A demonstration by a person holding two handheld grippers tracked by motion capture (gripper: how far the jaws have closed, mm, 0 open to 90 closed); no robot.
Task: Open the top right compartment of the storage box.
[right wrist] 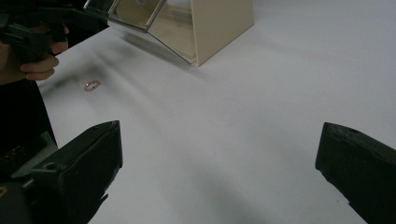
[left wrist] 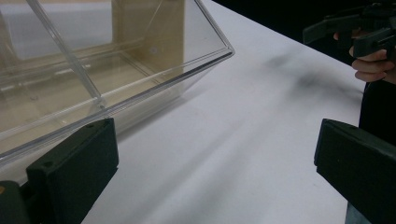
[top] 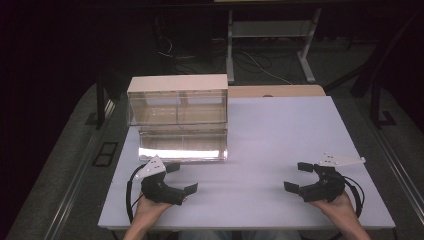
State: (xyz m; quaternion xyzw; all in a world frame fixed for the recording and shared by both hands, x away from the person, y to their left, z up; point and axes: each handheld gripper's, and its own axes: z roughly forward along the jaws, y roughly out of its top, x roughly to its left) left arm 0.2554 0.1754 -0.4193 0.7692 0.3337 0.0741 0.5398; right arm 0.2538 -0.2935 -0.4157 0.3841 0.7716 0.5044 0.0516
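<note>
On the white table (top: 280, 145), a two-tier clear acrylic drawer box (top: 177, 117) with a beige frame stands at the rear left. The left gripper (top: 181, 178) rests just in front of the box's lower drawer, its jaws spread wide and holding nothing. The right gripper (top: 299, 176) rests well apart near the table's front right, jaws equally wide and empty. A small pinkish ring (right wrist: 92, 85) lies on the table near the left gripper.

Clear bin (left wrist: 116, 60) beside wide-apart jaws
</note>
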